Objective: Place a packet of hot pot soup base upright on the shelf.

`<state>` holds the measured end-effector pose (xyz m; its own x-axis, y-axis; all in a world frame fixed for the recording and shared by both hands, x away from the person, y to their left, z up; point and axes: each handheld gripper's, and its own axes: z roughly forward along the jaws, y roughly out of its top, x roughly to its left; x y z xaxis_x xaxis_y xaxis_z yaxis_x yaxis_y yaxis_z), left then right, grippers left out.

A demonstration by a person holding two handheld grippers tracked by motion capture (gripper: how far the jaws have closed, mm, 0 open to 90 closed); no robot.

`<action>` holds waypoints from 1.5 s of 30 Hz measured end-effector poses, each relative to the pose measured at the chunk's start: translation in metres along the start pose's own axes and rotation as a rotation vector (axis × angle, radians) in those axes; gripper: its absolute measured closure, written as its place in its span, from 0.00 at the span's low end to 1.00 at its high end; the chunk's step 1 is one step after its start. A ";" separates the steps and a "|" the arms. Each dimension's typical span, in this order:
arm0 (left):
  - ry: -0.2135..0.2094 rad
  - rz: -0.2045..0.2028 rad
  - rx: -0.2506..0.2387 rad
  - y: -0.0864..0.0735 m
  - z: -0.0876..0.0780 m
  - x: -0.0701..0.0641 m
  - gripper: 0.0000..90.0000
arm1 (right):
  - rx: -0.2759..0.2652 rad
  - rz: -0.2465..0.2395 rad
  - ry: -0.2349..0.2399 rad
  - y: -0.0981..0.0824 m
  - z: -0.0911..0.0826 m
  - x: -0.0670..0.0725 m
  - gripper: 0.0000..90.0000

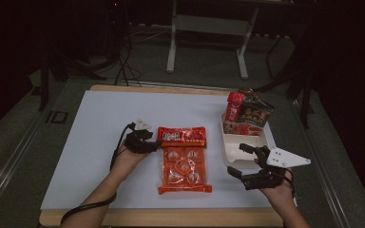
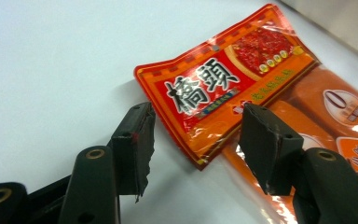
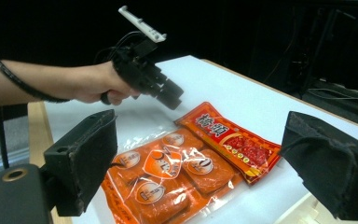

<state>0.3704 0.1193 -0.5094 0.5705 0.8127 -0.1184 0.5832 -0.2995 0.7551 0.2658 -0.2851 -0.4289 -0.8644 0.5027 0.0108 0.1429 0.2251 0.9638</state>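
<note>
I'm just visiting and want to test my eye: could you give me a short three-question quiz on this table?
1. True or false: the left tool is shut on the snack pack.
2. Where do the other packets stand? A) in the white tray B) on the floor C) under the snack pack
3. Fill in: the right tool hovers with its jaws ____.

Key
1. False: in the left gripper view its jaws stand apart at the pack's red header corner, without clamping it.
2. A, at the tray's far end.
3. Open, holding nothing, beside the tray.
</note>
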 end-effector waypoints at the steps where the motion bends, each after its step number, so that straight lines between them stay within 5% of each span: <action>1: -0.006 -0.012 -0.004 0.000 0.001 0.003 0.48 | 0.005 -0.006 0.001 0.000 0.000 0.001 0.12; 6: -0.021 -0.083 -0.021 0.003 0.005 0.016 0.43 | 0.042 -0.033 0.003 -0.001 0.004 0.005 0.12; 12: -0.031 -0.109 0.002 0.004 0.015 0.022 0.40 | 0.062 -0.047 0.004 -0.001 0.008 0.008 0.14; 29: -0.068 -0.123 0.057 0.004 0.049 0.025 0.42 | 0.054 -0.014 0.013 -0.003 0.003 0.005 0.15; 36: -0.128 -0.133 0.059 0.005 0.051 0.026 0.53 | 0.063 -0.011 0.017 -0.004 0.004 0.004 0.15; 39: -0.172 -0.104 0.081 0.008 0.055 0.018 0.61 | 0.067 -0.010 0.022 -0.005 0.006 0.004 0.15; 45: -0.119 -0.098 0.094 0.012 0.058 0.011 0.71 | 0.069 -0.010 0.020 -0.005 0.007 0.004 0.15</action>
<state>0.4168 0.0954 -0.5390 0.5696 0.7769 -0.2681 0.6878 -0.2720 0.6730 0.2647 -0.2784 -0.4352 -0.8752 0.4837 0.0073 0.1666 0.2871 0.9433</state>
